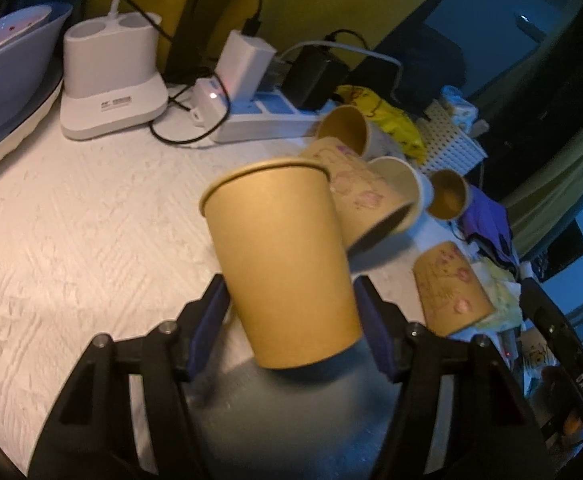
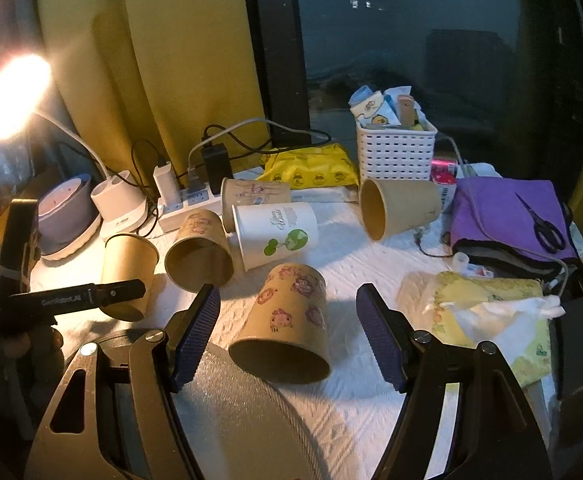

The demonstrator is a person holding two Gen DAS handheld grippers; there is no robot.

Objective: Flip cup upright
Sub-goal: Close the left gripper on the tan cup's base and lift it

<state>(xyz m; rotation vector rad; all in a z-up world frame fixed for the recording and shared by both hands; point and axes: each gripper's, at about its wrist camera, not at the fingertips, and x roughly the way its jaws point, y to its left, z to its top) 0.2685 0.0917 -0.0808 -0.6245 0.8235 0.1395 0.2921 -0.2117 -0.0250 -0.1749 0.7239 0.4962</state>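
Observation:
My left gripper [image 1: 289, 308] is shut on a plain brown paper cup [image 1: 279, 256], held mouth-up and slightly tilted just above the white cloth. The same cup [image 2: 129, 276] shows at the left of the right wrist view, with the left gripper's finger [image 2: 91, 296] across it. My right gripper [image 2: 287, 320] is open, its fingers on either side of a brown cup with pink drawings [image 2: 287, 324] that lies on its side, mouth toward me. Several other cups lie on their sides behind: a brown one [image 2: 199, 256], a white one [image 2: 275, 234] and a plain brown one [image 2: 399, 208].
A white lamp base [image 1: 107, 84] and a power strip [image 1: 267, 116] with chargers stand at the back. A bowl [image 1: 7, 76] sits far left. A white basket [image 2: 395, 152], a purple pouch with scissors [image 2: 507, 216] and a yellow cloth [image 2: 487, 308] crowd the right side.

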